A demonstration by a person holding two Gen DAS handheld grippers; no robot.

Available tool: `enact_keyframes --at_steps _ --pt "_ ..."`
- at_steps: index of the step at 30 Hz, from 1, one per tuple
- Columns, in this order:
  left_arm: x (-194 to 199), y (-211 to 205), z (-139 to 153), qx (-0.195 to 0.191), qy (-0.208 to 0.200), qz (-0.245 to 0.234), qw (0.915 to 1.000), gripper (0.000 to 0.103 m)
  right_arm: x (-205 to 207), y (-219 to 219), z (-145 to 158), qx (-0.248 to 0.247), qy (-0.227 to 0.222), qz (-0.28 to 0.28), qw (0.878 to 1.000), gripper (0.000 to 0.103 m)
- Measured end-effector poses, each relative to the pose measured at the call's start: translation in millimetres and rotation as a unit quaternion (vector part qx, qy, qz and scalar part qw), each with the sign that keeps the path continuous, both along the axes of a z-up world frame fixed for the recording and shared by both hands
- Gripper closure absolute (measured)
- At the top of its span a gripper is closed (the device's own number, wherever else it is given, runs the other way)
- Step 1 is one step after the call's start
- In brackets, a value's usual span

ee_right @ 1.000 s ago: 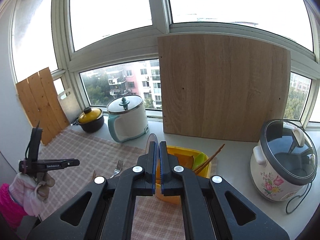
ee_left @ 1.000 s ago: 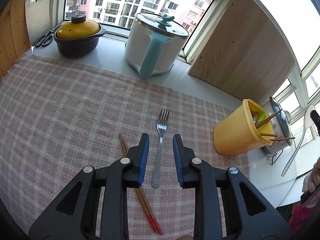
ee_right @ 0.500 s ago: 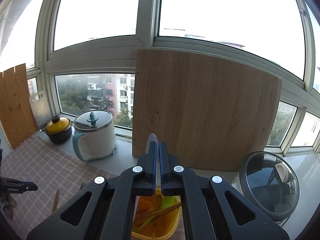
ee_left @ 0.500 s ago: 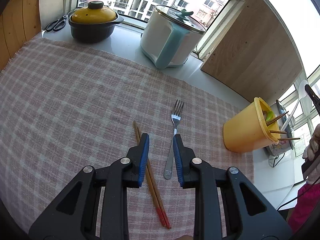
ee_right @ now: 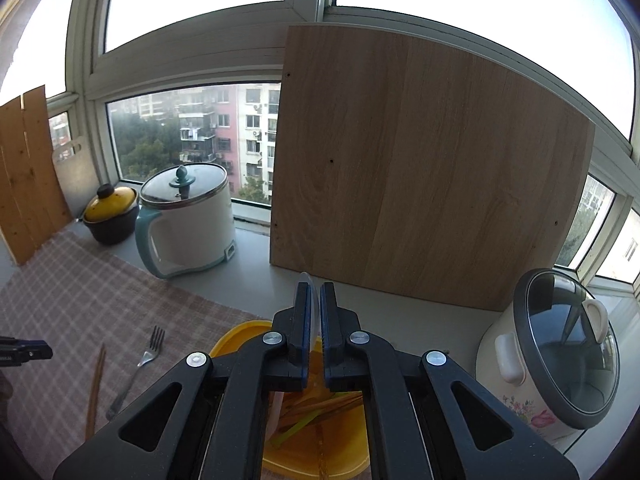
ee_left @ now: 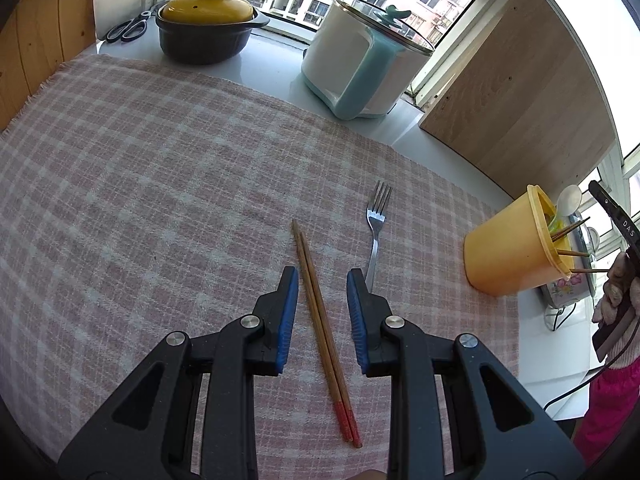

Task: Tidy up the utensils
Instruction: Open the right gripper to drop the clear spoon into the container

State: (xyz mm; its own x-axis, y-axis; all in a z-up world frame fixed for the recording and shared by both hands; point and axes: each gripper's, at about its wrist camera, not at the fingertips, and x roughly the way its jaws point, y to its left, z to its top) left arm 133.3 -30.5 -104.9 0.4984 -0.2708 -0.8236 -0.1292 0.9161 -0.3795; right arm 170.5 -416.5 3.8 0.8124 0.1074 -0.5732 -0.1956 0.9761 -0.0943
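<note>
A pair of red-tipped wooden chopsticks lies on the checked cloth, with a steel fork to its right. My left gripper hangs open low over the chopsticks, one blue pad on either side, neither touching. At the cloth's right edge the yellow cup holds several chopsticks and a green utensil. My right gripper is right above the cup and its jaws are opening. A white spoon stands between them against the left pad, handle down in the cup.
A white and teal electric pot, a black pot with a yellow lid and scissors line the window sill. A wooden board leans behind the cup. A flowered rice cooker stands to its right.
My left gripper shifted from over the fork to astride the chopsticks and came lower. My right gripper sank toward the cup and a narrow gap opened between its pads.
</note>
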Motion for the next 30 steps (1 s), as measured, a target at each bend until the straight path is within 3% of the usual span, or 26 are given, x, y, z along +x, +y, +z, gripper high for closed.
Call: enact_keyframes --at_steps 3,13,18,30 --pt "-1 -1 -5 0.001 0.005 -0.005 1.0 0.079 -5 -3 0 0.012 0.002 -0.003 1.0 0.067" --pt "-5 -7 -29 0.012 0.034 -0.022 0.9991 0.079 -38 -9 -1 0.05 0.016 0.001 0.999 0.065" --pt "-9 -14 -41 0.026 0.045 -0.031 0.9981 0.079 -61 -8 -7 0.08 0.03 0.012 0.996 0.058" --pt "-12 -37 -63 0.053 0.062 -0.054 0.9952 0.079 -108 9 -47 0.134 0.094 0.046 0.985 0.058"
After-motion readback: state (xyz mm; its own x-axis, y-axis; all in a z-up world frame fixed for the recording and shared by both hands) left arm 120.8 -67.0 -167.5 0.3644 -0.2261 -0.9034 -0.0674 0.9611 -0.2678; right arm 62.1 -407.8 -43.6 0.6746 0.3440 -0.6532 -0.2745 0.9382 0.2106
